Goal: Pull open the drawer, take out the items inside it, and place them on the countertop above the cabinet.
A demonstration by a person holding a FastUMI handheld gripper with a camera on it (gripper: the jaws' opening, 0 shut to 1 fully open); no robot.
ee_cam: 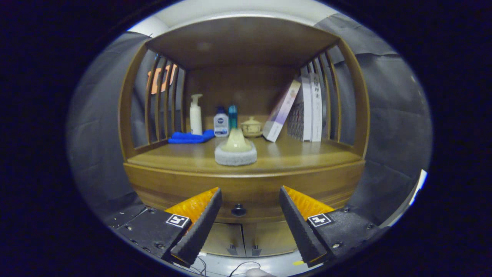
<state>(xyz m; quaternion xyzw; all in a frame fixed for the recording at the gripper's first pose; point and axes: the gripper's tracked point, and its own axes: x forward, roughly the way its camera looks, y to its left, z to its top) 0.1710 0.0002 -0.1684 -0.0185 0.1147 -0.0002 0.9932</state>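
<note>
**Hand-held gripper facing a shut drawer, sponge brush on the worktop**

Gripper view: the hand-held gripper [250,219] hangs with its fingers spread apart and nothing between them. The drawer [246,192] sits flush in the cabinet front; its dark knob [238,210] lies just ahead, in the gap between the fingers. A sponge brush [235,149] stands on the worktop [307,156] near the front edge; bottles [221,122], a blue cloth [191,137], a small jar [251,127] and books [307,109] stand behind. The scene fits a drawer awaiting opening or one emptied and closed again. Any grasp of the knob would want it centred, both fingers closing squarely, and a pull straight outward
</note>
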